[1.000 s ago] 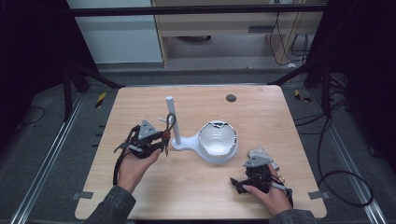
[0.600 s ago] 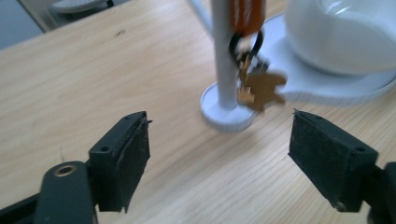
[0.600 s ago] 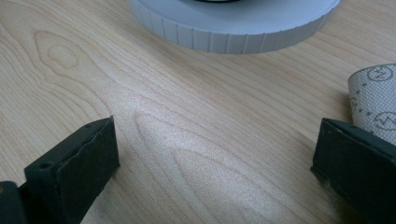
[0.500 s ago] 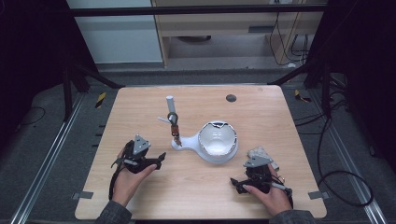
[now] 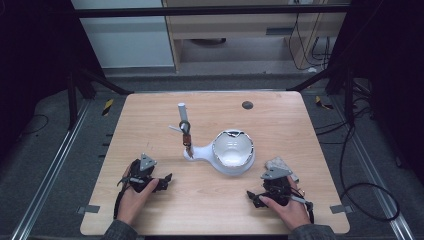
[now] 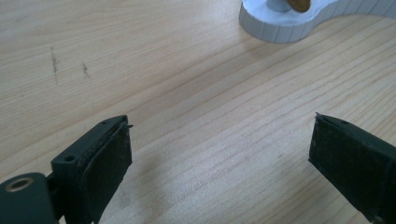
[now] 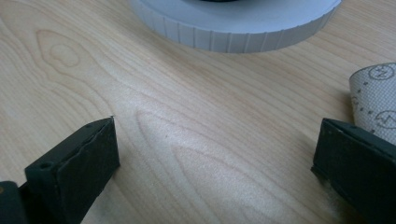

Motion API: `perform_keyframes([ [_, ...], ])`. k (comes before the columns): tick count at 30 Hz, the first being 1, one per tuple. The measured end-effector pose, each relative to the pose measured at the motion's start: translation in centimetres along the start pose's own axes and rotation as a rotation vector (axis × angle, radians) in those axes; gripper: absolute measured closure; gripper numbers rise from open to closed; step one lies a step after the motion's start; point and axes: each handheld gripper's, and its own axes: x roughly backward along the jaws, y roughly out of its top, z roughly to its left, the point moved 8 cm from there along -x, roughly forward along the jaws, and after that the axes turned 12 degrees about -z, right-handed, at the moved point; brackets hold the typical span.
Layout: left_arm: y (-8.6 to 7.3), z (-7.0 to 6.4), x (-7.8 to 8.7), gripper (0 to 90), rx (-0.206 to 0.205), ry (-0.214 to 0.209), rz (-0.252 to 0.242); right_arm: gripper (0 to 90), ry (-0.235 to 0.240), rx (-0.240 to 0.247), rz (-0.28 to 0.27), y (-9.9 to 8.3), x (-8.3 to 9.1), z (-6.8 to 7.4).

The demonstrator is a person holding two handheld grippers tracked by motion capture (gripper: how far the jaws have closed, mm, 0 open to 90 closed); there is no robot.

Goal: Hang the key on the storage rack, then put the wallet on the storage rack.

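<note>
You have two tongs: the left tongs (image 5: pixel 165 178) at 7 o'clock on the counter (image 5: pixel 150 130), the right tongs (image 5: pixel 252 196) at 5 o'clock. At centre stands one white stand (image 5: pixel 200 152), carrying one white bowl (image 5: pixel 233 150) and one upright post (image 5: pixel 182 112). One patterned cloth (image 5: pixel 281 164) lies at 4 o'clock. One dark disc (image 5: pixel 247 105) sits at 1 o'clock.

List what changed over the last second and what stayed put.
The left gripper let go of the dark ring piece on the white stand and drew back toward the table's near edge, jaws open. The stand, its bowl and the right gripper stayed where they were.
</note>
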Motion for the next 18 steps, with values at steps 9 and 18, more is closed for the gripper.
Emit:
perform_keyframes([
  [9,-0.9,0.3,-0.5,4.4,-0.004,0.010,0.033,6.2,-0.007,0.013,0.019,1.1,1.7,-0.4],
  [18,-1.1,0.4,-0.7,1.4,0.046,-0.006,0.033,6.5,-0.050,0.017,0.075,2.9,4.6,-3.0],
])
